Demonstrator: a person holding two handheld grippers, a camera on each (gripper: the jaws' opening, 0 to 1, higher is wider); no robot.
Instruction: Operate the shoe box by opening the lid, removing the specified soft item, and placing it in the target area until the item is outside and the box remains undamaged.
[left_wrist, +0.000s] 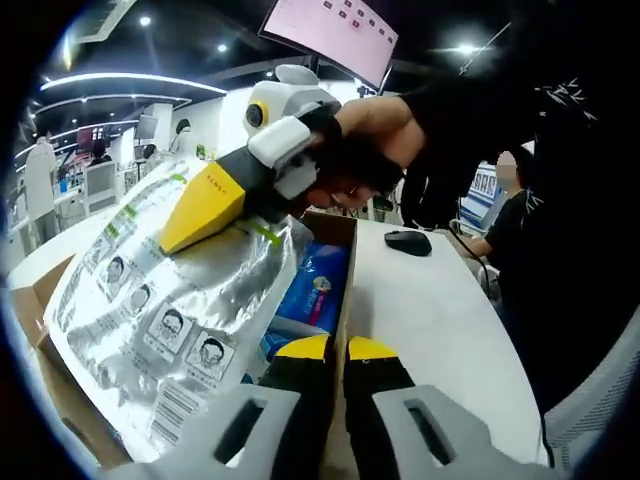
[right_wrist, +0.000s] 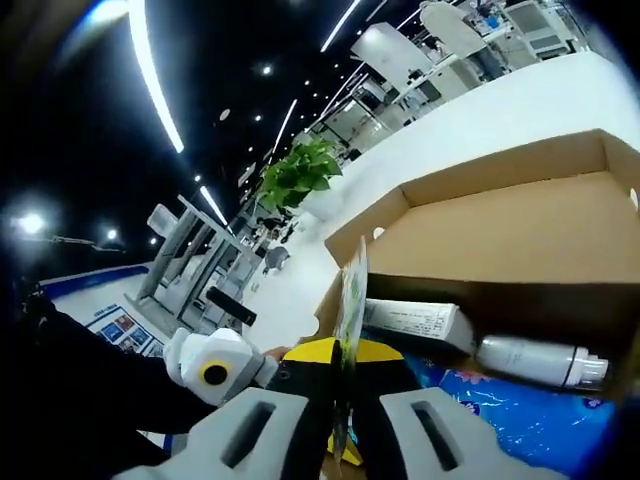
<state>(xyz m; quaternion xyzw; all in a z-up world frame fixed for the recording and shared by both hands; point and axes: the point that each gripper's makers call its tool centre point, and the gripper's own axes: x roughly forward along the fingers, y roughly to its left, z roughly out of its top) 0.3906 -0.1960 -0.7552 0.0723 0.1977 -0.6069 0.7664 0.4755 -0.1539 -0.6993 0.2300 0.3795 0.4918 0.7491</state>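
**Pouch lifted, not yet placed**

Lid open. R gripper (right_wrist: 343, 375) clamps foil pouch (left_wrist: 150, 300) edge, holding it above shoe box (right_wrist: 520, 235). L gripper (left_wrist: 337, 352) jaws closed on box wall (left_wrist: 345, 275). Left: carry pouch to target area, release.

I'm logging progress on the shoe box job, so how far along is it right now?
Done: the shoe box stands open. In hand: the right tongs are shut on the silver pouch, holding it above the box, while the left tongs pinch the box wall. Left: setting the pouch down in the target area.
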